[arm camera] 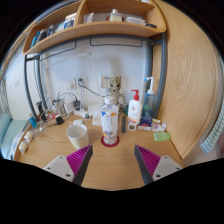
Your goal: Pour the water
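Note:
A clear water bottle (pixel 109 121) with a white label and white cap stands upright on a red coaster (pixel 109 141) on the wooden desk (pixel 112 165). To its left a white mug (pixel 77 134) sits on the desk. My gripper (pixel 113 160) is open, its two fingers with magenta pads (pixel 79 159) spread wide, nothing between them. The bottle is just ahead of the fingers, centred between them. The mug lies ahead of the left finger.
A white pump bottle (pixel 134 107) and a spray bottle (pixel 150 100) stand behind the water bottle to the right. Cables, small jars and clutter (pixel 45 113) line the back left. A green sticky pad (pixel 160 135) lies at right. A wooden shelf (pixel 95 25) hangs overhead.

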Motion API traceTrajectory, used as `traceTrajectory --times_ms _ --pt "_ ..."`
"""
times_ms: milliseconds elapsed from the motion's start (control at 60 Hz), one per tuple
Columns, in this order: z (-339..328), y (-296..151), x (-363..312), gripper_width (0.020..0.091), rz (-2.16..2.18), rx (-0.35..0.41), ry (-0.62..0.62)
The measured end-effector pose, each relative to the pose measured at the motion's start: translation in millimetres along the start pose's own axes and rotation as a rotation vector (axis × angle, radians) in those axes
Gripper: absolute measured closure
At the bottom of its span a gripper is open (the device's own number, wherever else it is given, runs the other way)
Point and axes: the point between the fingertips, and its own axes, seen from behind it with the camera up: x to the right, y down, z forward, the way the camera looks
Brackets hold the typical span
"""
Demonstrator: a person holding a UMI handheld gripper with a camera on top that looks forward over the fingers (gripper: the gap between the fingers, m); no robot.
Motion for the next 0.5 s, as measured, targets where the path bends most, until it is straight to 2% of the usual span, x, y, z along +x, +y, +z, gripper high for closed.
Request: traceTrajectory --times_ms 150,500 --pt "-39 -28 -7 0.0248 0.017 0.051 0.021" --pt "-77 -41 -14 0.0243 0.022 0.082 0.065"
